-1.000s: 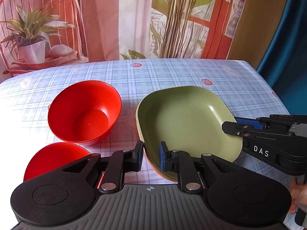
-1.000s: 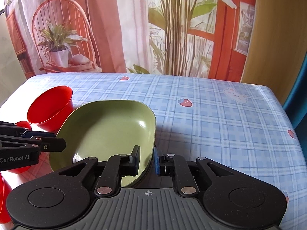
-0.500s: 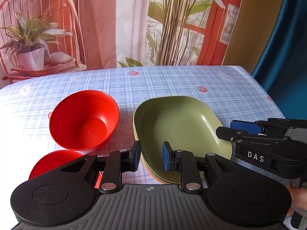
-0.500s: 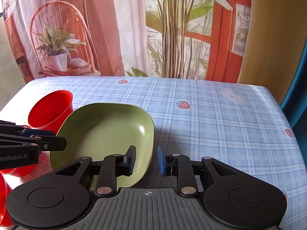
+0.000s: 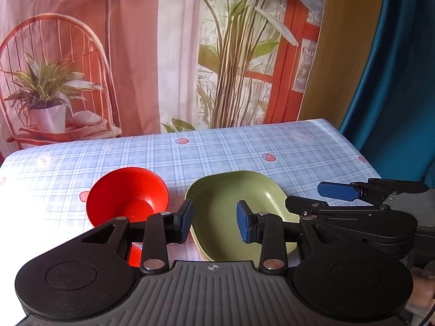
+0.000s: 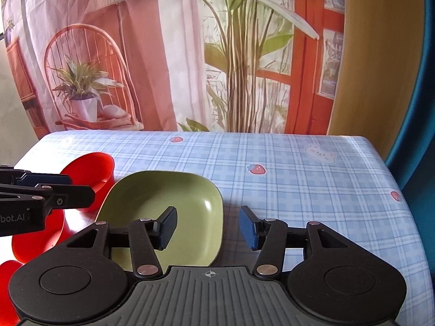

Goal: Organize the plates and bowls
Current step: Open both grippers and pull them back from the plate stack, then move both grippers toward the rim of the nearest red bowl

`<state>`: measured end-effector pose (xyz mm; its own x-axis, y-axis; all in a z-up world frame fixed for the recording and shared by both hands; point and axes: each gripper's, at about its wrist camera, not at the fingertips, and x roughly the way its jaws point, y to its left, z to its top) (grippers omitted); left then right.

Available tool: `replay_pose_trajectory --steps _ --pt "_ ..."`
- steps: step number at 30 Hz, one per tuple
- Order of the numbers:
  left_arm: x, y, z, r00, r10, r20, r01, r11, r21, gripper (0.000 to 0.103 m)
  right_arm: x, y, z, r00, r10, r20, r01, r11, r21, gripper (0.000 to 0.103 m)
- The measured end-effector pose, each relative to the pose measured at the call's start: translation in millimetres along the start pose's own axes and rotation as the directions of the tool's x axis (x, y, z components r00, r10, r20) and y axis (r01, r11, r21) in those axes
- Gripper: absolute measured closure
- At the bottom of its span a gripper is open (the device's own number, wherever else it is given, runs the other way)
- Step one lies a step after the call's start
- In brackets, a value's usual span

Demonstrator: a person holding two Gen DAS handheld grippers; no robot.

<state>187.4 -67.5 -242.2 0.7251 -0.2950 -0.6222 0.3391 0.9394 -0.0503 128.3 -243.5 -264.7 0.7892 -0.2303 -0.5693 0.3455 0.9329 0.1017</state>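
A green square plate (image 5: 239, 206) lies on top of a small stack of plates on the checked tablecloth; it also shows in the right wrist view (image 6: 163, 206). A red bowl (image 5: 127, 195) stands left of it, seen as well in the right wrist view (image 6: 89, 168). A second red bowl (image 5: 134, 255) peeks out under my left gripper. My left gripper (image 5: 214, 222) is open and empty, raised above the plate's near edge. My right gripper (image 6: 208, 228) is open and empty above the plate's right edge.
The table (image 6: 299, 179) with its blue checked cloth ends at the right edge by a blue curtain (image 5: 394, 95). A printed backdrop (image 6: 190, 54) hangs behind the far edge. More red bowl parts (image 6: 35, 233) lie at the lower left of the right wrist view.
Both grippers have opened wider and pulled up and back from the green plate, which stays on the stack. The table looks farther away in both views.
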Motion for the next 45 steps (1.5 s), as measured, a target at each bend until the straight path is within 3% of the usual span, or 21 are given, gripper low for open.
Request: replay_pose_trajectory --steps 13,25,34,45 --pt "-53 24 -12 0.997 0.023 0.071 -0.026 0.999 0.042 0.064 -34 26 -4 0.998 0.027 0.055 -0.026 1.0 -0.005 0.055" --pt "-92 69 -39 0.995 0.069 0.076 -0.069 0.998 -0.005 0.064 -41 50 -19 0.996 0.071 0.046 -0.071 0.997 -0.016 0.055" --pt "-88 96 -48 0.995 0.095 0.044 -0.092 0.993 -0.068 0.064 -29 73 -24 0.994 0.108 0.022 -0.108 0.994 -0.034 0.055" --pt "-82 97 -91 0.999 0.048 -0.014 -0.049 0.992 -0.116 0.064 -30 114 -48 0.982 0.19 -0.006 -0.19 0.98 -0.054 0.055"
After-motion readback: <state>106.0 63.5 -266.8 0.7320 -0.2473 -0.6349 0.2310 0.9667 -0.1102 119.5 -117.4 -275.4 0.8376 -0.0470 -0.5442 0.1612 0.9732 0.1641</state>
